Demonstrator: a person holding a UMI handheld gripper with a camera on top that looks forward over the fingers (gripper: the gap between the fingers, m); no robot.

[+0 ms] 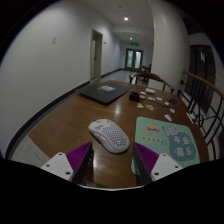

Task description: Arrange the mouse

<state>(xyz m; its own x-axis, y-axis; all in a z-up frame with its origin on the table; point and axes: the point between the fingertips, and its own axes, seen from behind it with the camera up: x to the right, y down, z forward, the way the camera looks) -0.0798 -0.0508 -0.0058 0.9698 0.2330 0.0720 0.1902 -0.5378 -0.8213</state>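
A white perforated mouse [108, 134] lies on the wooden table [70, 118], just ahead of my gripper [112, 160]. The two fingers with purple pads [80, 160] stand apart, one at each side, and nothing is between them. The mouse's near end is just beyond the fingertips, not touched by either. A pale green mat [165, 137] with small pictures lies to the right of the mouse.
A dark closed laptop [103, 92] lies farther back on the table. Small cards and a dark box [134, 96] lie at the back right. Wooden chairs [200, 92] stand along the right side. A corridor with doors lies beyond.
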